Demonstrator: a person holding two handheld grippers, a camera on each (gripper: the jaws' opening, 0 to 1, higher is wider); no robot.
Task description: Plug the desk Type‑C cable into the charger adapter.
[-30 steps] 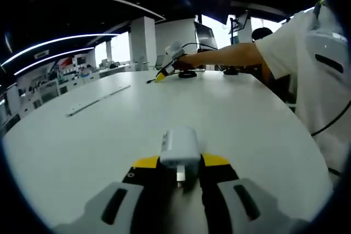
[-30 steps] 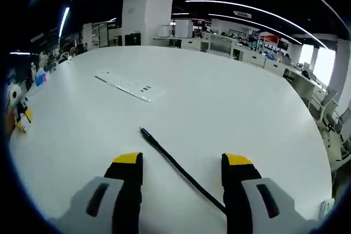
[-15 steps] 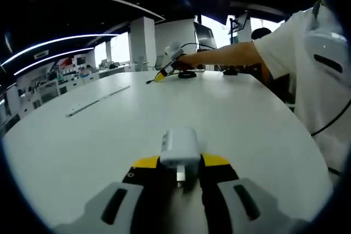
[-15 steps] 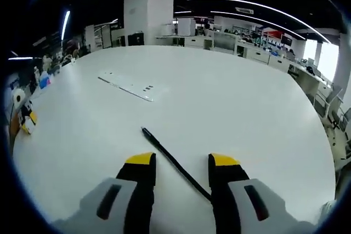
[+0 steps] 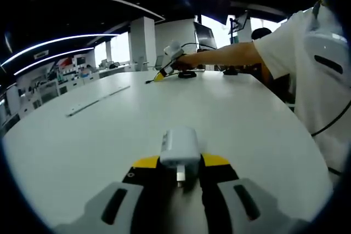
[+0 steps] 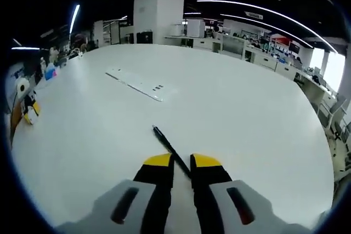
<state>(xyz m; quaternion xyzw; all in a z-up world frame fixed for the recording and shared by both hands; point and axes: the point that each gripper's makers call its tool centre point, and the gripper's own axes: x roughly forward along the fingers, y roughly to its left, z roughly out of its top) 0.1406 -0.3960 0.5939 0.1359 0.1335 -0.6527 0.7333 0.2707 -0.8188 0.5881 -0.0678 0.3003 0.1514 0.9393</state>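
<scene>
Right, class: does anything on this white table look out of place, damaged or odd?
Nothing stands out. The left gripper holds the white charger adapter squarely; the right gripper is closed on the black cable, which lies straight on the table.

A wide white tabletop stands in a dim open office. A white square pillar rises behind; long light strips cross the dark ceiling.

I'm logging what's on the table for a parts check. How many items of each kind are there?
Charger adapter: 1
Black Type-C cable: 1
Flat white strip with holes: 1
Total: 3
</scene>
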